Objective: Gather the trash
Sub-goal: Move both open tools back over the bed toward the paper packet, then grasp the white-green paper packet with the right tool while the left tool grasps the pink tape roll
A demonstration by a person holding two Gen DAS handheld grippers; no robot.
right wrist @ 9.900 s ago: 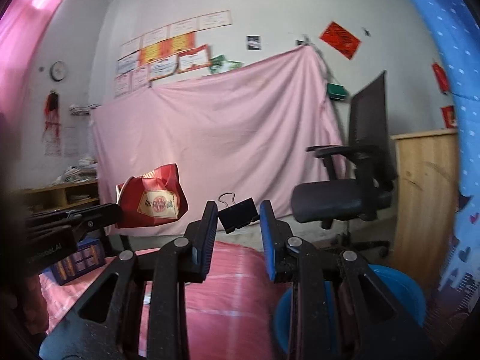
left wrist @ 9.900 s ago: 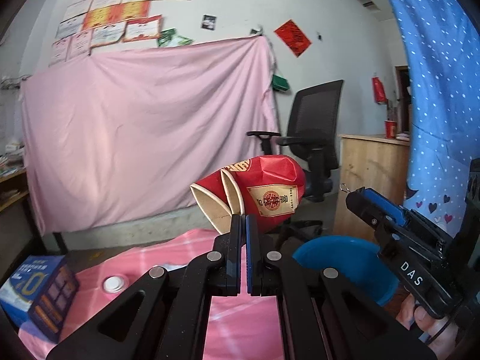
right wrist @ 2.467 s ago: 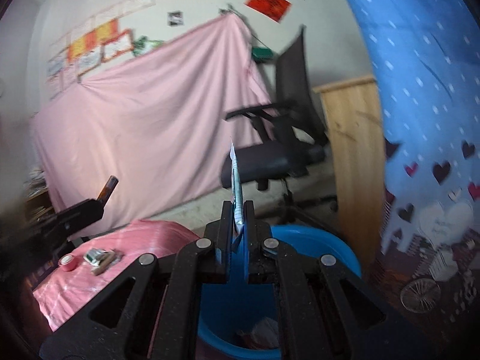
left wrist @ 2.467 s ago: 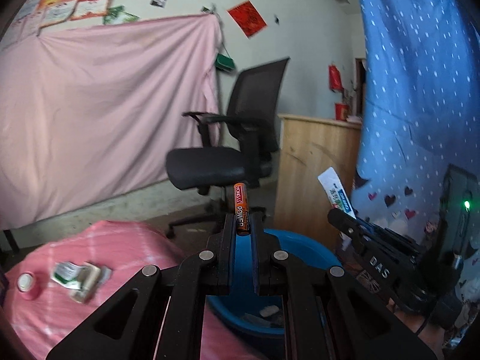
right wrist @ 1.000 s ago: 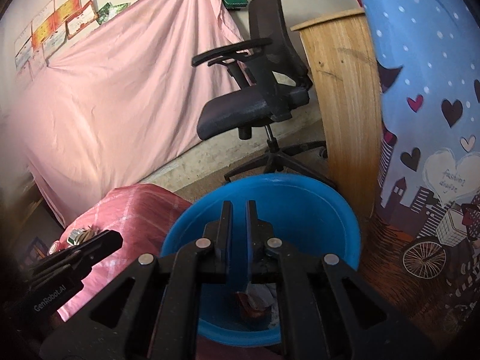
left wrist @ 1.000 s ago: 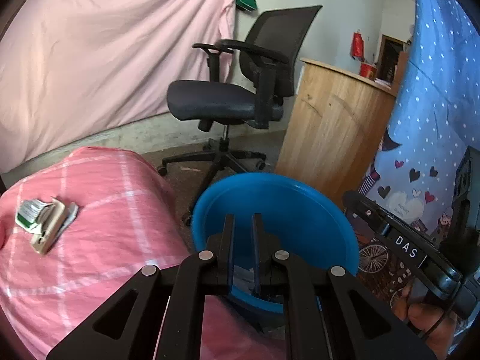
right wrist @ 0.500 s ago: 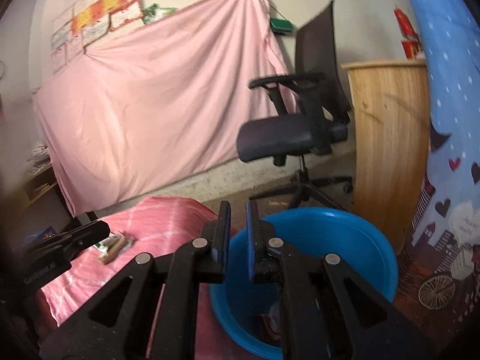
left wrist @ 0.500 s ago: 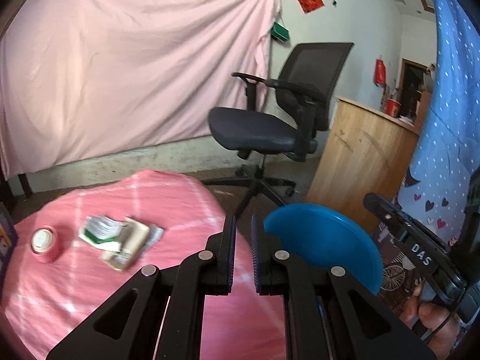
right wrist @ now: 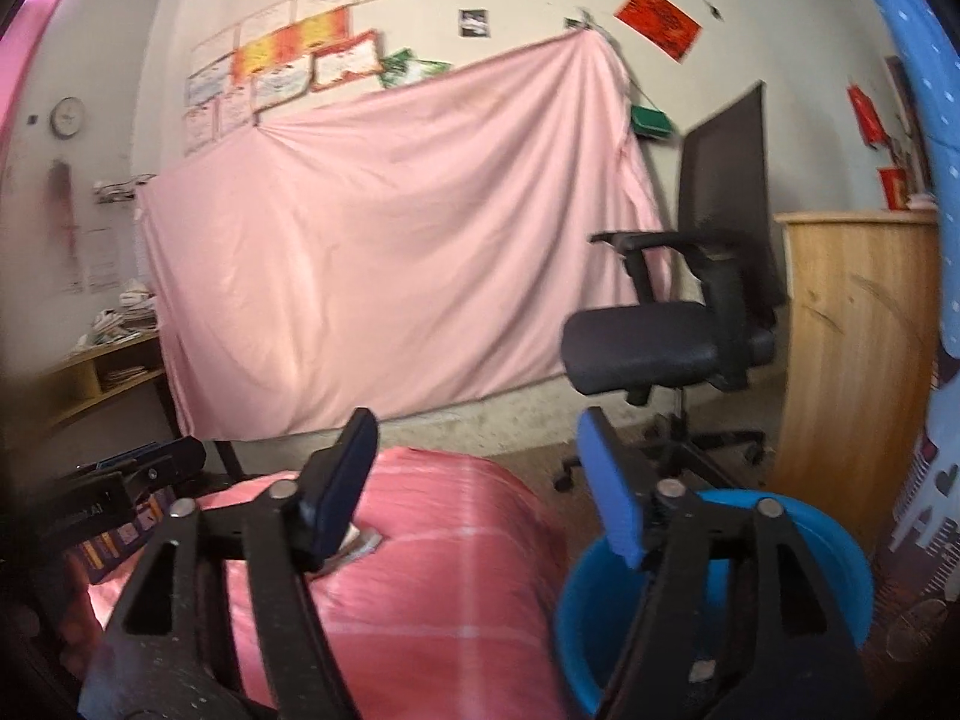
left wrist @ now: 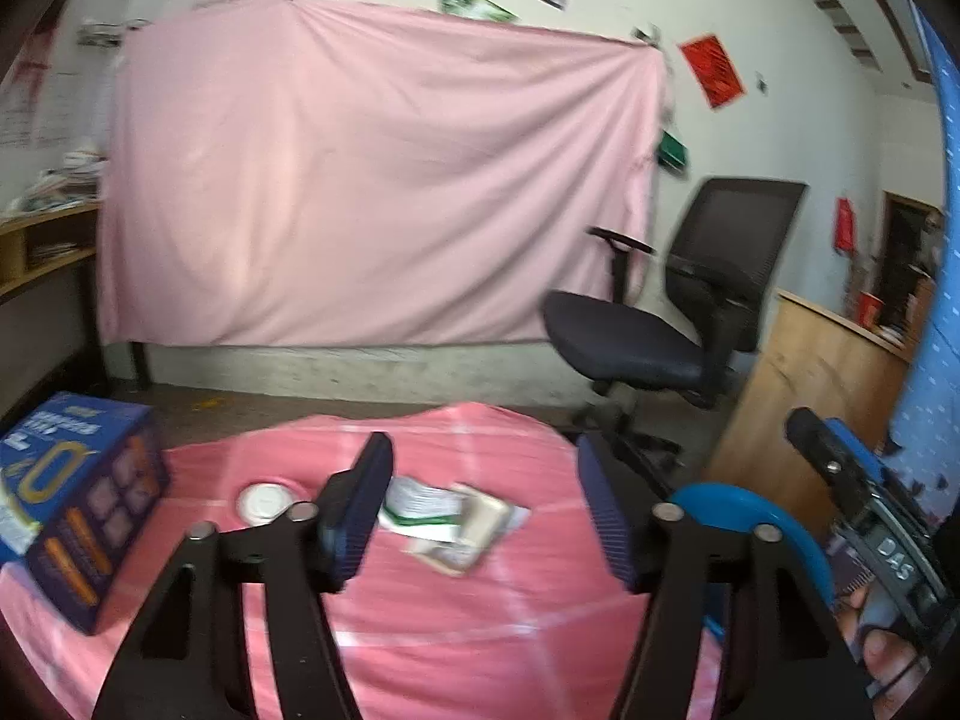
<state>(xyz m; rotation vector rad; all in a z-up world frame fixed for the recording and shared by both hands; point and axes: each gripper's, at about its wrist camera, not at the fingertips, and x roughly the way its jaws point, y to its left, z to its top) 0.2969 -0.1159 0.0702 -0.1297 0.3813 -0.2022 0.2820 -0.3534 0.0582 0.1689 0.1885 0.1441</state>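
On the pink-clothed table (left wrist: 420,630) lie a crumpled white-and-green wrapper (left wrist: 420,504) and a flattened beige carton (left wrist: 480,531), touching each other. My left gripper (left wrist: 483,510) hangs short of them with its jaws opening and nothing between them; the pile shows in the gap. My right gripper (right wrist: 474,486) is also opening, empty, above the table's right end beside the blue basin (right wrist: 840,552). In the right wrist view the trash (right wrist: 360,543) peeks out behind the left finger. The right gripper (left wrist: 840,468) appears at the right of the left wrist view.
A blue box (left wrist: 78,510) stands at the table's left end, with a small white round lid (left wrist: 264,501) next to it. A black office chair (left wrist: 660,330) and a wooden counter (left wrist: 810,390) stand behind the basin (left wrist: 750,516). A pink sheet covers the back wall.
Both grippers have lifted away from above the blue basin and swung left toward the pink table. Their jaws, nearly shut and empty half a second ago, now stand wide apart.
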